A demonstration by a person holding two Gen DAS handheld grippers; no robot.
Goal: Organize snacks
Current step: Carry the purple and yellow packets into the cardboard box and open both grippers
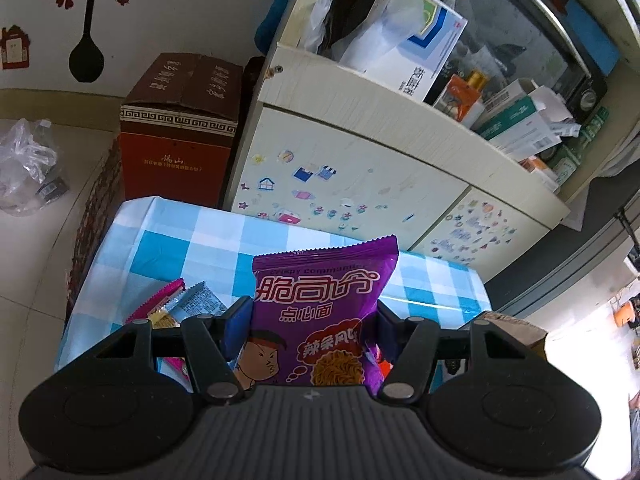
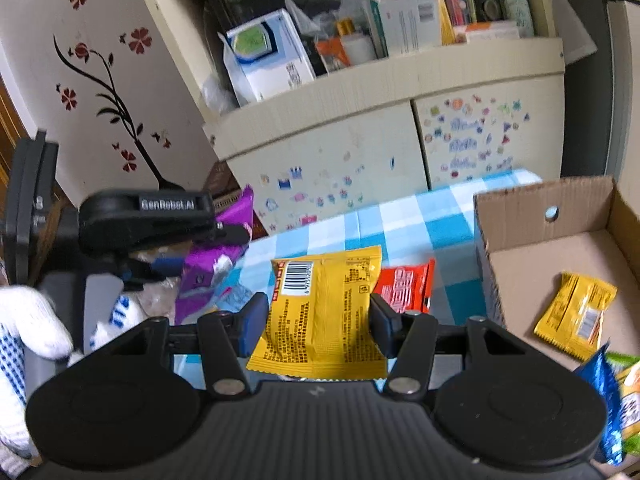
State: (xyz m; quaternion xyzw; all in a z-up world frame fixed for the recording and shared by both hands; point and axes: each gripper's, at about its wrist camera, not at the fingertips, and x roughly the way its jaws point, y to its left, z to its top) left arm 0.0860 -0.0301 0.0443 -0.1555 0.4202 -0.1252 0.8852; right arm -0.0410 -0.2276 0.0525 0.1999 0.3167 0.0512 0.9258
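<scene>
My left gripper (image 1: 310,316) is shut on a purple noodle snack bag (image 1: 320,304) and holds it upright above the blue-checked table (image 1: 200,240). My right gripper (image 2: 318,314) is shut on a yellow snack packet (image 2: 324,312), barcode side up, above the table. A red packet (image 2: 406,284) lies on the cloth just beyond it. A cardboard box (image 2: 540,216) at the right holds a yellow packet (image 2: 576,314) and blue and green packets (image 2: 604,396). The left gripper with the purple bag (image 2: 212,264) shows at the left of the right wrist view.
Small pink and silver packets (image 1: 180,304) lie on the table at the left. A cream cabinet (image 1: 360,168) with cluttered shelves stands behind the table. A red-brown carton (image 1: 180,128) and a plastic bag (image 1: 28,160) are on the floor at the left.
</scene>
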